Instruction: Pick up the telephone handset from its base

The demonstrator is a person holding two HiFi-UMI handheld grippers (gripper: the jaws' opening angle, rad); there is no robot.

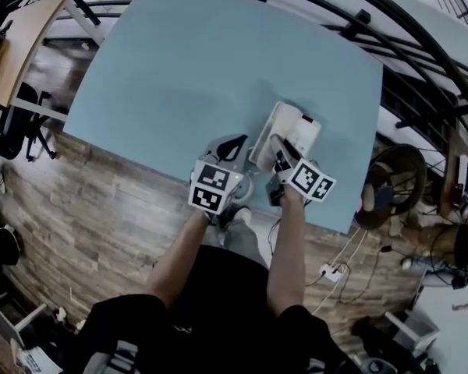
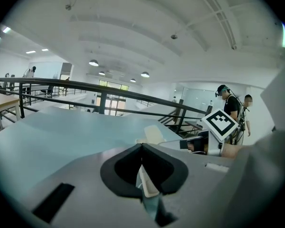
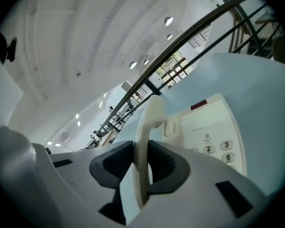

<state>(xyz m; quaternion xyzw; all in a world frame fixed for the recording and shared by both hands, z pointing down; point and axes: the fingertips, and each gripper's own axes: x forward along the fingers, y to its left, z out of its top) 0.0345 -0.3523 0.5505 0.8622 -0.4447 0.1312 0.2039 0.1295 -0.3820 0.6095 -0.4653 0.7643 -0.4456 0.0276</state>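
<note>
A cream telephone base (image 1: 303, 133) with a number keypad (image 3: 217, 148) sits near the front right edge of the pale blue table (image 1: 218, 61). Its cream handset (image 3: 146, 137) runs along the base's left side (image 1: 265, 140). My right gripper (image 3: 141, 164) is shut on the handset's middle, both dark pads pressing its sides. The handset's far end shows lifted, with the empty cradle (image 3: 172, 126) visible beside it. My left gripper (image 1: 231, 151) hovers just left of the telephone, jaws together with nothing held (image 2: 142, 167).
The table's front edge (image 1: 179, 179) runs right under both grippers. A black railing (image 1: 421, 45) curves behind the table. Wooden floor, chairs (image 1: 19, 123) and cables (image 1: 335, 267) lie around it. Two people (image 2: 235, 106) stand far right in the left gripper view.
</note>
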